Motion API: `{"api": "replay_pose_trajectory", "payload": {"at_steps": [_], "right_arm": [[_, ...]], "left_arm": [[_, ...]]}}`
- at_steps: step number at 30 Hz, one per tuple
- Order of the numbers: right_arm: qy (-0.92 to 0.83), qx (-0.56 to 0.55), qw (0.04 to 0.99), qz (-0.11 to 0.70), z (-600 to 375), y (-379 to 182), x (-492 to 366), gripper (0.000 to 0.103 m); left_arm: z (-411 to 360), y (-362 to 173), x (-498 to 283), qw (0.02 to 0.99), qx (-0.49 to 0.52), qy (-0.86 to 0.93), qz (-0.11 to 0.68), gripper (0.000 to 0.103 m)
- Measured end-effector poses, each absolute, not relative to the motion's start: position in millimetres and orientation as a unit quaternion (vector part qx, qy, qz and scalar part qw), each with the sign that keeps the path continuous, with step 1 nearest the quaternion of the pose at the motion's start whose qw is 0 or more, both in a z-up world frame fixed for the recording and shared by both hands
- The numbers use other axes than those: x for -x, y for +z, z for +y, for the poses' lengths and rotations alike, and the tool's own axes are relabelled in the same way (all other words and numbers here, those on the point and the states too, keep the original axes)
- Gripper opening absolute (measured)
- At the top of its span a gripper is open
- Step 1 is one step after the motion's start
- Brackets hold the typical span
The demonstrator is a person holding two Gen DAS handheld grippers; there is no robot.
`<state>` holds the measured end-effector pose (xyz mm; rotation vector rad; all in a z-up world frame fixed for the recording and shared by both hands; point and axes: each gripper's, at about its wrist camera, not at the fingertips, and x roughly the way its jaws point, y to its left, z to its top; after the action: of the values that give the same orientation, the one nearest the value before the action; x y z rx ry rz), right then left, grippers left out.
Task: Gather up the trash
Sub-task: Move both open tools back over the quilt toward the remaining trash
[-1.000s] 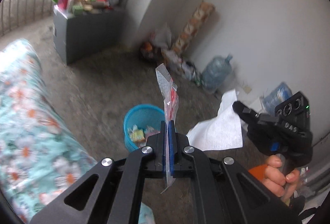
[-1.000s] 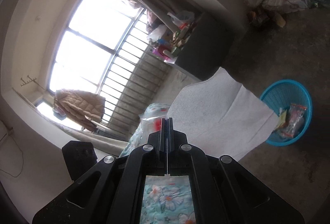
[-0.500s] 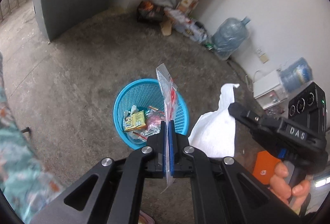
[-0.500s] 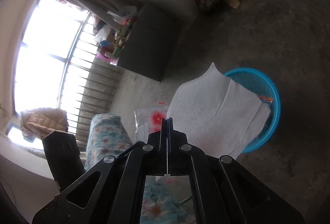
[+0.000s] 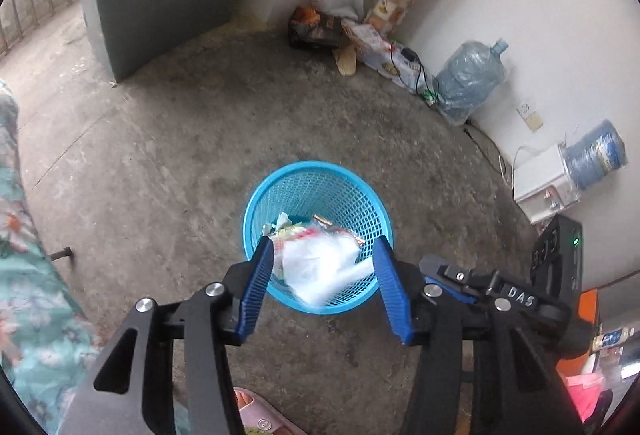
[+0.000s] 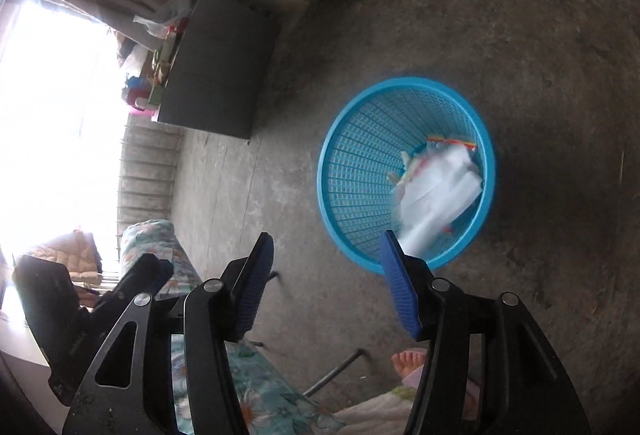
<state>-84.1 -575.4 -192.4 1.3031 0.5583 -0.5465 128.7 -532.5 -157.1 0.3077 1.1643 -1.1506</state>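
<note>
A blue mesh waste basket (image 5: pixel 320 175) stands on the concrete floor; it also shows in the right wrist view (image 6: pixel 360 155). A white paper towel (image 5: pixel 320 267) and a clear plastic wrapper with red print (image 5: pixel 340 229) lie blurred in the basket, on older wrappers. The towel also shows in the right wrist view (image 6: pixel 436 191). My left gripper (image 5: pixel 324 255) is open and empty just above the basket. My right gripper (image 6: pixel 326 247) is open and empty beside the basket's rim. The right gripper's body (image 5: pixel 500 295) shows at right in the left wrist view.
A grey cabinet (image 5: pixel 160 7) with clutter on top stands at the back. Bags, boxes and a water jug (image 5: pixel 468 79) line the wall. A white appliance (image 5: pixel 544 183) sits at right. A floral-covered bed (image 5: pixel 24 275) is at left. A bare foot (image 6: pixel 408 363) is below.
Both grippers have opened over the basket. The plastic wrapper has left the left gripper and the paper towel has left the right gripper; both now lie in the basket.
</note>
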Motion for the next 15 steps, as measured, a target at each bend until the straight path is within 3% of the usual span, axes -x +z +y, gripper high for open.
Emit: {"api": "replay_pose_trajectory", "payload": {"at_steps": [3, 9, 15], "right_arm": [[-0.249, -0.587, 0.729, 0.249, -571.8, -184.8, 86.8, 0.054], [-0.26, -0.553, 0.748, 0.258, -554.3, -162.4, 82.8, 0.058], [-0.277, -0.464, 0.791, 0.285, -506.3, -109.9, 77.4, 0.077]], "left_arm": [[-516.9, -137.1, -125.7, 0.681, -0.123, -0.517, 0.504, 0.054], [-472.1, -87.7, -114.4, 0.696, -0.098, -0.539, 0.465, 0.072], [-402.2, -40.2, -100.3, 0.705, -0.069, -0.554, 0.438, 0.084]]}}
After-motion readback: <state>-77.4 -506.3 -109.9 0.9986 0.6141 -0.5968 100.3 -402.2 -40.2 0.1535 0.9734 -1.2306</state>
